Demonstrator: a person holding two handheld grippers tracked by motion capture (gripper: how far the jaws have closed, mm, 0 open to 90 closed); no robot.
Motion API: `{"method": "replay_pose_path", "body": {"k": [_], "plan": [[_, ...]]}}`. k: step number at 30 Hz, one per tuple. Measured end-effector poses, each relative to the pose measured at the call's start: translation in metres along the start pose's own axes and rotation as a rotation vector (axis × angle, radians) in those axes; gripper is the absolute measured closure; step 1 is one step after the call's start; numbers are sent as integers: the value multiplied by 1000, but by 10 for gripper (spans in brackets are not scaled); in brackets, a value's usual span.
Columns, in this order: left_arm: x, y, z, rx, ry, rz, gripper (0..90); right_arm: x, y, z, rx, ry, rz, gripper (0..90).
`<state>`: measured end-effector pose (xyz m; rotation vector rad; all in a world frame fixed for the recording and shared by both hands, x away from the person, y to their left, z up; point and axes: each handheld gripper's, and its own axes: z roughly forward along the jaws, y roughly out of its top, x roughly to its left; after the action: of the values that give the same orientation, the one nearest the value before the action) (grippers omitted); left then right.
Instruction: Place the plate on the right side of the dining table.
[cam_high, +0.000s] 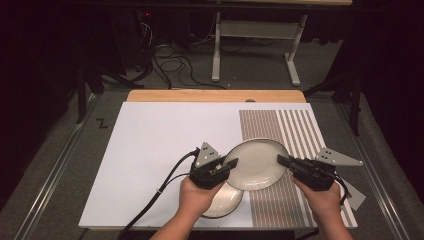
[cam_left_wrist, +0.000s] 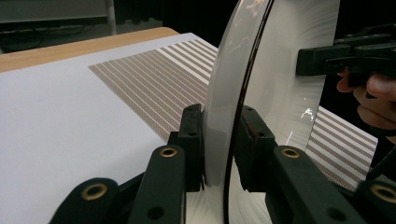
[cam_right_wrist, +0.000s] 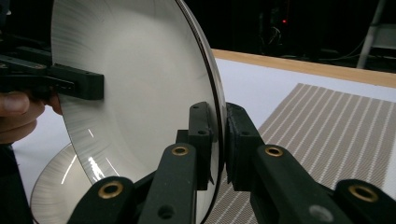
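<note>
Both grippers hold one white plate (cam_high: 256, 164) by opposite edges, above the near right part of the table (cam_high: 150, 150). The left gripper (cam_high: 231, 164) is clamped on the plate's left rim; in the left gripper view its jaws sit on either side of the rim (cam_left_wrist: 219, 140). The right gripper (cam_high: 281, 160) pinches the right rim, jaws closed on it in the right gripper view (cam_right_wrist: 217, 140). The plate hangs over the edge of the striped mat (cam_high: 290, 135) and partly over a second plate (cam_high: 225, 200), which lies flat on the table below the left hand (cam_high: 195, 197).

Step in hand, as judged: a two-handed carry of the upper plate, lifted off or about to go onto the lower one; which of these cannot be told.

Next move calls for both grips to travel together at equal height, so the rim does not twist or slip between the pads.
</note>
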<state>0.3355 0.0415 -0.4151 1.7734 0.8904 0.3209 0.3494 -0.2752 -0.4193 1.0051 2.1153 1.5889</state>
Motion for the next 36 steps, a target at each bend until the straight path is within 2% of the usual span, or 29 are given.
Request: {"method": "replay_pose_path", "body": {"k": [8,14,21,31,36], "plan": [[-11,14,22,19,-6,23,741,-16,-1,-15,-26,-37,20,830],[-14,20,47,74,-22,25,728,-30,-4,-24,-38,-82,41,831],[-16,24,77,105,-45,21,720,-50,-11,-33,-40,-132,74,831],[-14,25,113,125,-43,28,696,-72,-20,-36,-25,-189,97,831],[-10,25,128,127,-59,26,693,-80,-23,-36,-25,-217,106,831]]}}
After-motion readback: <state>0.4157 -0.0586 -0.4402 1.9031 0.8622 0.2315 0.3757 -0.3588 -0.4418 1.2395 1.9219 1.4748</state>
